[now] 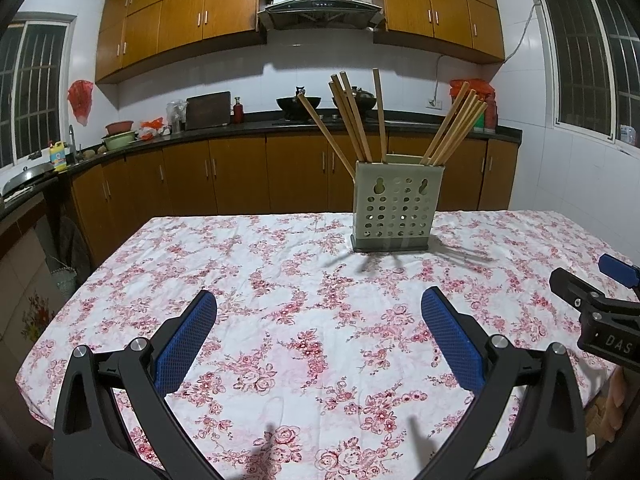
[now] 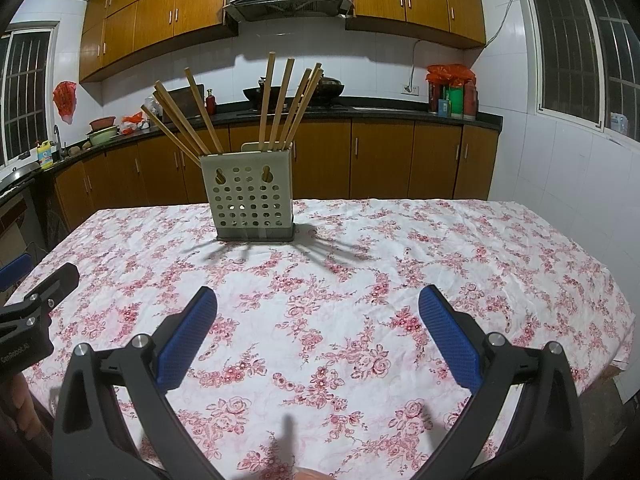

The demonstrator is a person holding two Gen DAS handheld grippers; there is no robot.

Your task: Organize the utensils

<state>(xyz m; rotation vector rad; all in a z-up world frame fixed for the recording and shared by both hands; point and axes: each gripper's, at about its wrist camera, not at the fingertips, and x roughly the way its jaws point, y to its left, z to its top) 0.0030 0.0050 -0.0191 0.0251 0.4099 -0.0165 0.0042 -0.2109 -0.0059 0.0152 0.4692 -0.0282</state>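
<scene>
Tongs [image 1: 318,300] [image 2: 318,300] both spread; wooden chopsticks [image 2: 240,108] in perforated holder [image 2: 250,196].

Chopsticks [image 1: 356,124] in holder [image 1: 396,208] on table [image 1: 240,280]

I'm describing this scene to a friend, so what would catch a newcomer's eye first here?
First, the pale green perforated plastic utensil holder standing at the far middle of the pink floral tablecloth, with long wooden chopsticks fanning out of its top. Nearer the camera, the open left hand-held gripper and open right hand-held gripper hover empty above the cloth.
</scene>
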